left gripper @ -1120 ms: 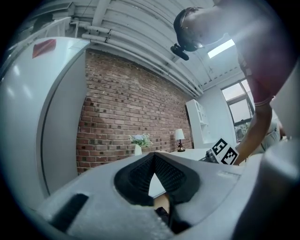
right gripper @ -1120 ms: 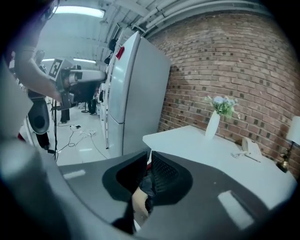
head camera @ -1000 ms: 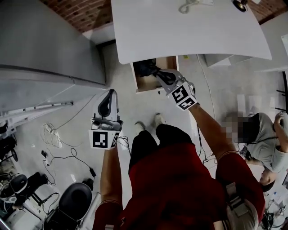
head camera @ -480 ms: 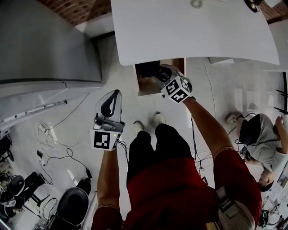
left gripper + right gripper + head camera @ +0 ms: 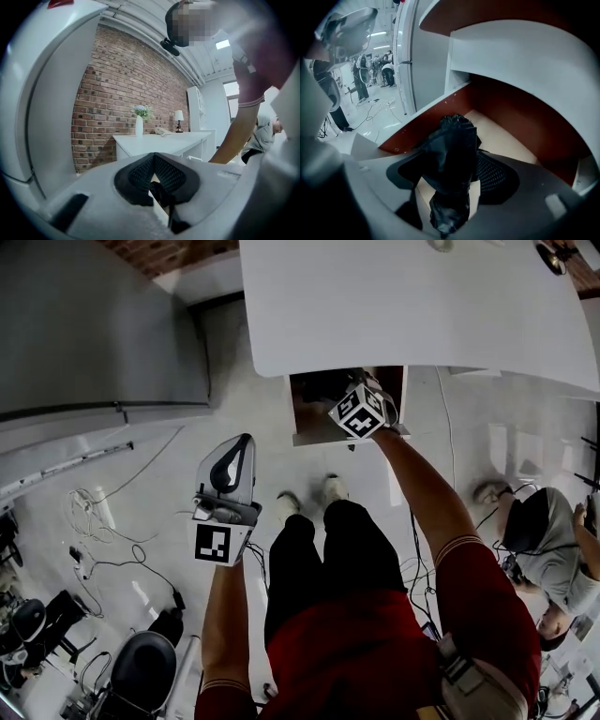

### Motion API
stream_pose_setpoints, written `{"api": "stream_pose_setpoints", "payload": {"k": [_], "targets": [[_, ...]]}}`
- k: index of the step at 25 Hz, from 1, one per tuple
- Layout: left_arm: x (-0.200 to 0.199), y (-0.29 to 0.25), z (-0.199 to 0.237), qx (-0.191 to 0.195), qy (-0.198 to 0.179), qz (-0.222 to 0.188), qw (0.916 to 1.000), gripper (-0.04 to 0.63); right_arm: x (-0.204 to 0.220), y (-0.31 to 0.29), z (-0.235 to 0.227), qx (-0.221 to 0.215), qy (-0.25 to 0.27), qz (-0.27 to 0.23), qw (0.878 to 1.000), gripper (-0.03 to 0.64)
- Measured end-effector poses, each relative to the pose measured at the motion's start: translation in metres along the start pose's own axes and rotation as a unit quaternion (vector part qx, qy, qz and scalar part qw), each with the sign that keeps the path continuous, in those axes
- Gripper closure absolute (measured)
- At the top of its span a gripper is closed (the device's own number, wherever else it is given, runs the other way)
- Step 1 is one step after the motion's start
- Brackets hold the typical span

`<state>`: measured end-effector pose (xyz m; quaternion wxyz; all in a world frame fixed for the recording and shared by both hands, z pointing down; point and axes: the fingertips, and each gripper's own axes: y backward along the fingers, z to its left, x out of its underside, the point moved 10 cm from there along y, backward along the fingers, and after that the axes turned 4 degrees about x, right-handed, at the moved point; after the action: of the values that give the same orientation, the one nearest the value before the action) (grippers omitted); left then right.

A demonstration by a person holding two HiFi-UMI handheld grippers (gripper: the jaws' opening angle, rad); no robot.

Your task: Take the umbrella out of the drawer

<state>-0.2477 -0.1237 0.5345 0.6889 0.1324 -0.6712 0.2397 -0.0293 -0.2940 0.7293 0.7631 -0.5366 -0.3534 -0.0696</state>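
A black folded umbrella (image 5: pixel 452 154) lies inside the open wooden drawer (image 5: pixel 506 136), seen in the right gripper view. My right gripper (image 5: pixel 452 176) points down into that drawer; its jaws are opening, the umbrella lies between them, and the right pad (image 5: pixel 497 174) shows bare beside it. In the head view the right gripper's marker cube (image 5: pixel 361 413) sits over the drawer (image 5: pixel 309 434) under the white desk (image 5: pixel 412 306). My left gripper (image 5: pixel 246 439) hangs over the floor to the left of the drawer, shut, with nothing in it.
A large grey cabinet (image 5: pixel 94 334) fills the left side. Cables (image 5: pixel 103 521) and a black chair (image 5: pixel 141 671) lie on the floor at lower left. Another person (image 5: pixel 544 540) sits at the right. On the desk stand a vase (image 5: pixel 139 125) and a lamp (image 5: pixel 178 120).
My right gripper has sunk deeper into the drawer with the umbrella, under the desk's edge. The left gripper has dropped a little and stays shut.
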Motion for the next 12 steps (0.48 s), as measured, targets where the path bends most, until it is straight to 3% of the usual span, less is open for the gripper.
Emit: {"api": "stream_pose_setpoints", "payload": {"k": [5, 12], "targets": [[0.006, 0.007, 0.002, -0.012, 0.005, 0.003, 0.9999, 0.594, 0.009, -0.025, -0.001, 0.001, -0.011, 0.029, 1.000, 0.247], [0.008, 0.018, -0.001, -0.029, 0.008, 0.010, 0.9995, 0.594, 0.011, -0.049, -0.004, -0.001, -0.005, 0.064, 0.998, 0.247]]}}
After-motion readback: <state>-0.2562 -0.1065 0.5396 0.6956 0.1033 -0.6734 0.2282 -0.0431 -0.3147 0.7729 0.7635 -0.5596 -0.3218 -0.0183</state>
